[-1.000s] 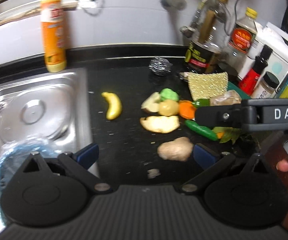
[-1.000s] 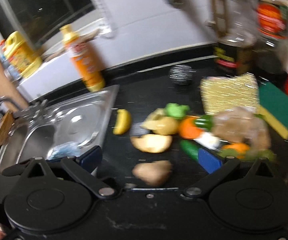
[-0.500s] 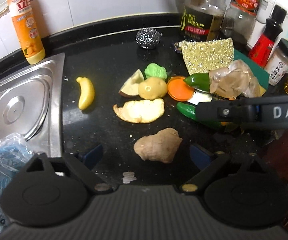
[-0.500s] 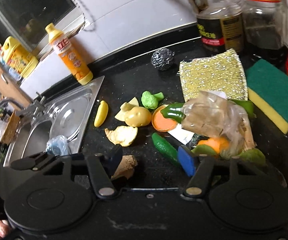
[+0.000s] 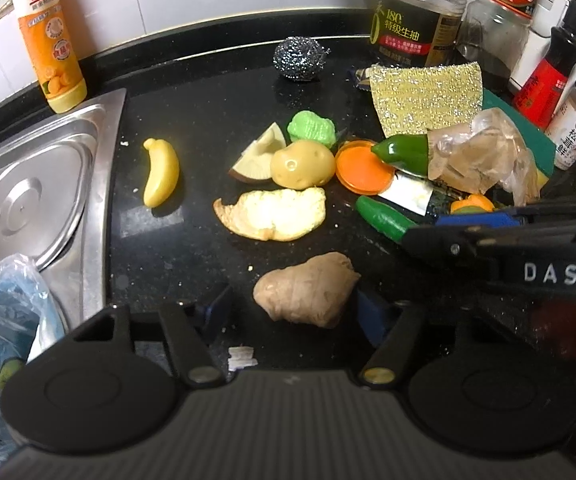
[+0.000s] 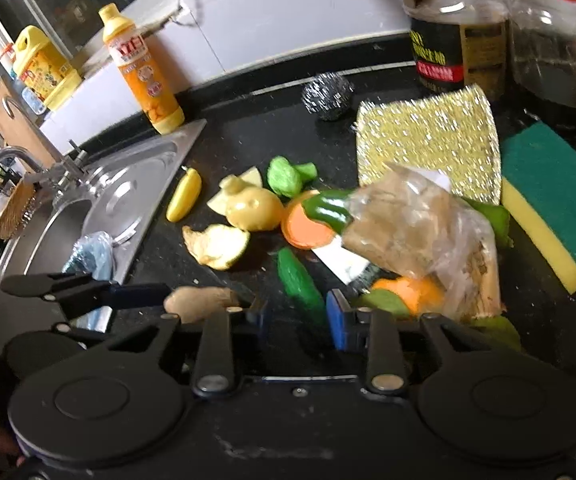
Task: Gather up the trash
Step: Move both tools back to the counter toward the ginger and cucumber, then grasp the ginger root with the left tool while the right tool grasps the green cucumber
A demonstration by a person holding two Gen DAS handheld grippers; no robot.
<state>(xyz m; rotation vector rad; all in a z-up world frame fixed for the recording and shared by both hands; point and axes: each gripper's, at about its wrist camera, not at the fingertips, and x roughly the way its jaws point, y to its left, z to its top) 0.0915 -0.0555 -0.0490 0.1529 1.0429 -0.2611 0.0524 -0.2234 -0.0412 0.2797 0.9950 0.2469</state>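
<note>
Two tongs work the worktop (image 5: 191, 92): left tongs (image 5: 294, 312), spread wide, bracket the ginger root (image 5: 308, 288) lying crosswise, while right tongs (image 6: 296, 320), parted and empty, straddle the green cucumber (image 6: 300, 280).

Dish-soap bottle (image 5: 49, 36), steel scourer (image 5: 299, 58), gold sponge (image 5: 426, 98).

A crumpled clear plastic bag (image 5: 484, 152) is seen lying on the black counter over a green pepper (image 5: 402, 152). A curled orange peel (image 5: 275, 214) lies flat nearby, with a ginger root (image 5: 308, 288) before it.
</note>
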